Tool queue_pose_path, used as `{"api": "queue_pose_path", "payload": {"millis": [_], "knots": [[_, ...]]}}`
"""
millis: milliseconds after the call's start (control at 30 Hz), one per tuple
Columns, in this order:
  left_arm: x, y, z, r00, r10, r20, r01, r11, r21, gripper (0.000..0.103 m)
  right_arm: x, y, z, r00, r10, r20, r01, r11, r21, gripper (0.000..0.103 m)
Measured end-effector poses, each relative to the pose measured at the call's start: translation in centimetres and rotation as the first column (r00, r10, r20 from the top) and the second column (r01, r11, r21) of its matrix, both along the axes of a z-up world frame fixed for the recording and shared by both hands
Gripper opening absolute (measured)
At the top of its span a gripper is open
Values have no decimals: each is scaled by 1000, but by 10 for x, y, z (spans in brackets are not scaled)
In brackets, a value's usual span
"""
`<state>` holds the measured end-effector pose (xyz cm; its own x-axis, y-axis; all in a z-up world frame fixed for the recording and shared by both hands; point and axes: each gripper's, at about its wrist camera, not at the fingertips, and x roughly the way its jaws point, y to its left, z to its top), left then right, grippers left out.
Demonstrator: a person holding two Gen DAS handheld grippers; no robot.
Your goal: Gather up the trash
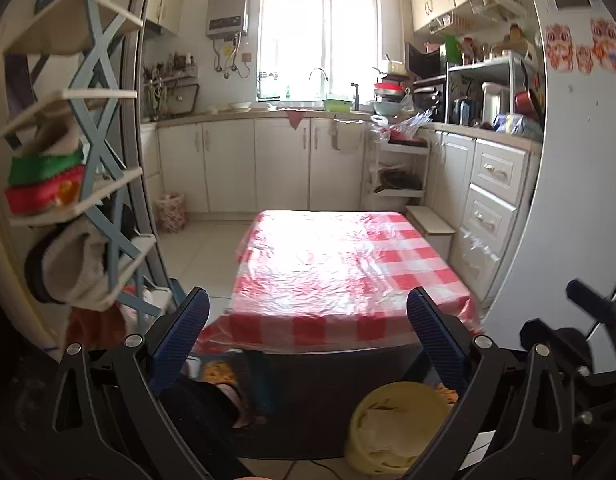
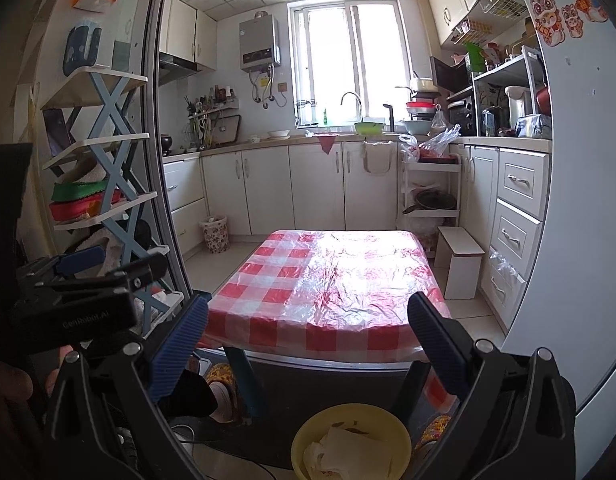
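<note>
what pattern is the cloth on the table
Red and white checks, under a clear plastic cover, on the tablecloth; the right wrist view shows it best.

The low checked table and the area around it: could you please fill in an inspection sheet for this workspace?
Surface: table with red-and-white checked cloth under crinkled clear plastic; nothing seen on top.
Job's things: yellow bin on the floor at the near edge, crumpled white paper inside.
Clutter: floral basket by the cabinets; white step stool right of the table.
Grippers: left gripper and right gripper open, holding nothing.
Cables: a dark cable on the floor beside the bin.
Surroundings: shelf rack left, fridge right, sink counter beyond.
</note>
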<state>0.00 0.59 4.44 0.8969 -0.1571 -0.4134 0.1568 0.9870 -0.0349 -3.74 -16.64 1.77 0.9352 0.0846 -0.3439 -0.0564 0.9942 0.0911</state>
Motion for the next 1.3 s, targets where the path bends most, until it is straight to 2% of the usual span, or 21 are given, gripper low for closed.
{"api": "queue_pose_path", "payload": {"millis": [167, 300, 367, 700, 1300], "knots": [[0, 1, 0, 1000, -2, 4, 2, 1000, 13, 95, 0, -4, -1, 1000, -8, -6, 8, 1000, 13, 96], [13, -3, -8, 994, -22, -103, 24, 1000, 16, 95, 0, -3, -3, 1000, -7, -10, 7, 1000, 14, 96], [17, -5, -14, 992, -2, -127, 7, 999, 46, 95, 1, -3, -5, 1000, -10, -13, 10, 1000, 15, 96], [19, -1, -21, 990, 49, -133, -41, 997, 61, 95, 6, -5, -12, 999, -16, -49, 17, 999, 35, 96], [18, -3, -21, 990, 57, -132, -47, 996, 78, 95, 8, -2, -19, 996, -8, -84, 11, 999, 40, 96]]}}
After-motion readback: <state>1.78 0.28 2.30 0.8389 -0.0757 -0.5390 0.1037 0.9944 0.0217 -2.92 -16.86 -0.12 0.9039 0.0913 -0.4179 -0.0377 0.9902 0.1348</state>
